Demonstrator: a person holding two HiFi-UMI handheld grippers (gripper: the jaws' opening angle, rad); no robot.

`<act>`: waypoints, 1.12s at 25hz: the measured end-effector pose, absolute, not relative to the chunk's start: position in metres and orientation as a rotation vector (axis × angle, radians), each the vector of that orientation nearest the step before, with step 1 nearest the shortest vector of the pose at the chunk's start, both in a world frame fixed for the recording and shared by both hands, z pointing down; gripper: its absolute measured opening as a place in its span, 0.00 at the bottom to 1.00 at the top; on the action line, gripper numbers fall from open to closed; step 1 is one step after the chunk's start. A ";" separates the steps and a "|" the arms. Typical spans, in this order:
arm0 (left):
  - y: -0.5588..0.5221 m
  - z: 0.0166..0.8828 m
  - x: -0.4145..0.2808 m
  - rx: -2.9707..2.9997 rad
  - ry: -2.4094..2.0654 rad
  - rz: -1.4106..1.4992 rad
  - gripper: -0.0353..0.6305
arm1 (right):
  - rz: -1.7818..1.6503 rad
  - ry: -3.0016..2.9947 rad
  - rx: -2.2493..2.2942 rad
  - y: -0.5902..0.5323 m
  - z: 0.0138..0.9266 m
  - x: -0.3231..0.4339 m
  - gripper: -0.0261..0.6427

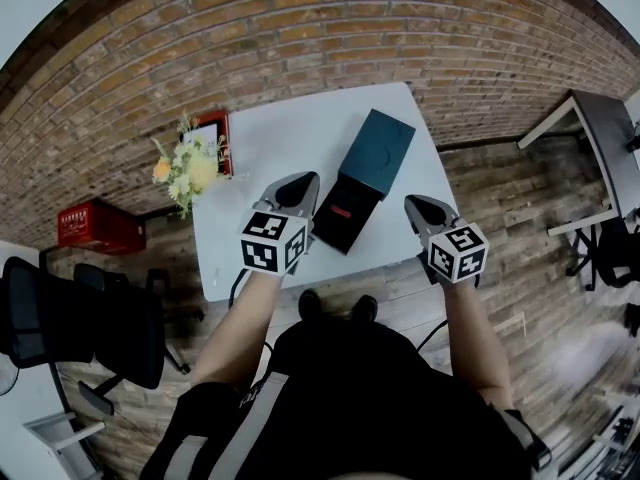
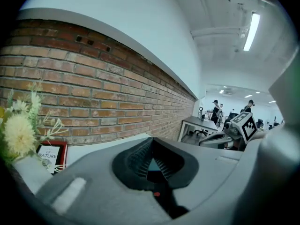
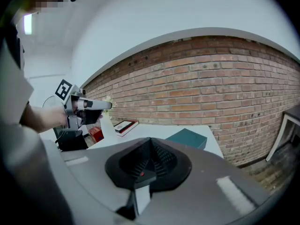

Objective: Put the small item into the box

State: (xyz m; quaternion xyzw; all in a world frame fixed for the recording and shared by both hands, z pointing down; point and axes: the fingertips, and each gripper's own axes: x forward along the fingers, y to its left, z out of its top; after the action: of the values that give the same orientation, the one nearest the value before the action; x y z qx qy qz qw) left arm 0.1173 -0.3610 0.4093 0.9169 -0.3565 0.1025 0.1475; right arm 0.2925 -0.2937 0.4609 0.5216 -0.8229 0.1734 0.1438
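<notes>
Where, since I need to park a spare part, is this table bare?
Bare: the far middle of the table between the red frame and the teal box, and the near-left corner beside the flowers. Crowded: the right half, where box and open tray lie.

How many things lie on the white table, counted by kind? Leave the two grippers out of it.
box parts (teal box, black tray): 2
small red item: 1
flower bunch: 1
red frame: 1
Total: 5
</notes>
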 end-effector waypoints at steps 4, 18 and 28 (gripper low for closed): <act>-0.369 0.388 0.114 2.635 -1.108 0.256 0.06 | 0.398 -2.466 1.607 -0.306 0.414 0.311 0.04; -0.371 0.365 0.107 2.656 -1.230 0.213 0.06 | 0.115 -2.580 1.723 -0.297 0.336 0.331 0.04; -0.371 0.367 0.108 2.676 -1.216 0.223 0.06 | 0.130 -2.588 1.730 -0.301 0.333 0.327 0.04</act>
State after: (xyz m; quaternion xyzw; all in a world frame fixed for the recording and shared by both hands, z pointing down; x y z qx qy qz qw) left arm 0.1081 -0.3711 0.3670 0.9036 -0.4106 0.0753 0.0965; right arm 0.3265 -0.3007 0.3333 0.5552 -0.8305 0.0418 0.0126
